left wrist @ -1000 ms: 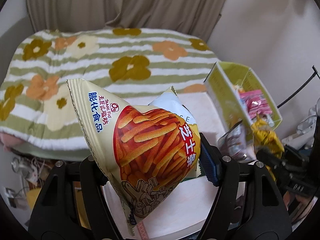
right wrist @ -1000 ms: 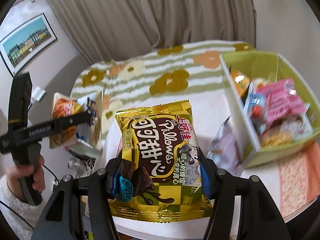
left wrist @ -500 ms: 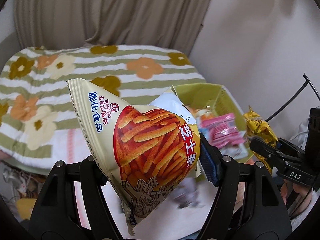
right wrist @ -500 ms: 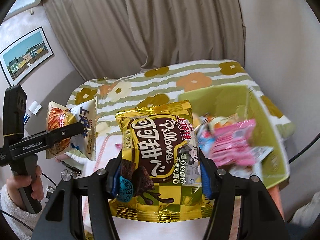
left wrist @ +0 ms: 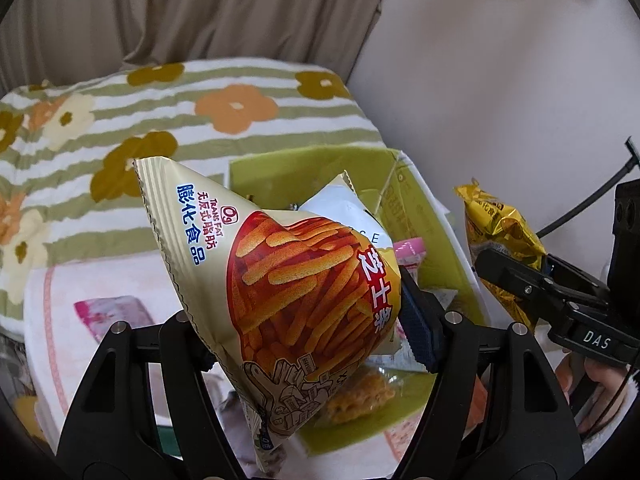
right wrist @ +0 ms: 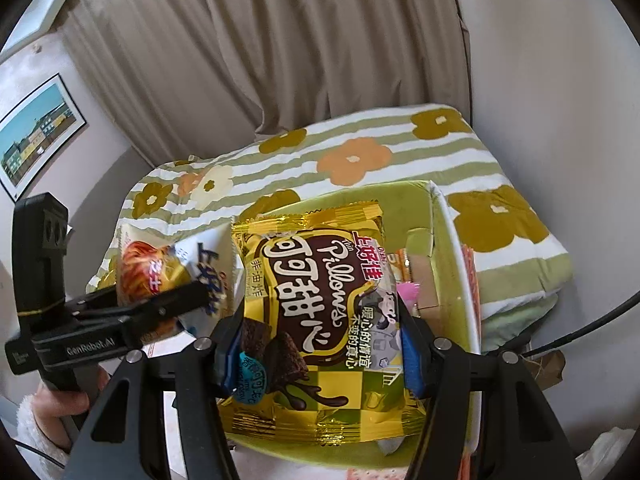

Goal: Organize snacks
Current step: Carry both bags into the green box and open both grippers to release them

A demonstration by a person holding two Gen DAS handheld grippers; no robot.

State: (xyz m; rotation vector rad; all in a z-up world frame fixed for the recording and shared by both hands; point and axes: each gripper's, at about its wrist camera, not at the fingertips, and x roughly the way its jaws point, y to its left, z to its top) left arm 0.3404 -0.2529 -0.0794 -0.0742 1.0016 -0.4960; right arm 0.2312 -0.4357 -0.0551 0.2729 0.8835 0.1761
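Note:
My left gripper (left wrist: 304, 320) is shut on a cream bag of cheese sticks (left wrist: 292, 280) and holds it over the green basket (left wrist: 420, 216). My right gripper (right wrist: 316, 348) is shut on a yellow Pillows chocolate snack bag (right wrist: 320, 304), also held above the green basket (right wrist: 452, 280). In the right wrist view the left gripper (right wrist: 160, 308) with its cheese bag (right wrist: 148, 268) is at the left. In the left wrist view the right gripper (left wrist: 532, 288) with the yellow bag (left wrist: 496, 232) is at the right. The basket holds several snack packets, mostly hidden by the bags.
A white table with a pink-edged mat (left wrist: 80, 280) carries the basket and a loose pink packet (left wrist: 116, 312). Behind is a bed with a flowered striped blanket (left wrist: 160, 120), beige curtains (right wrist: 280, 60) and a wall. A framed picture (right wrist: 36, 136) hangs at left.
Both grippers have swung toward the green basket with their bags; the basket now lies directly below and ahead of both, and the two grippers are closer together.

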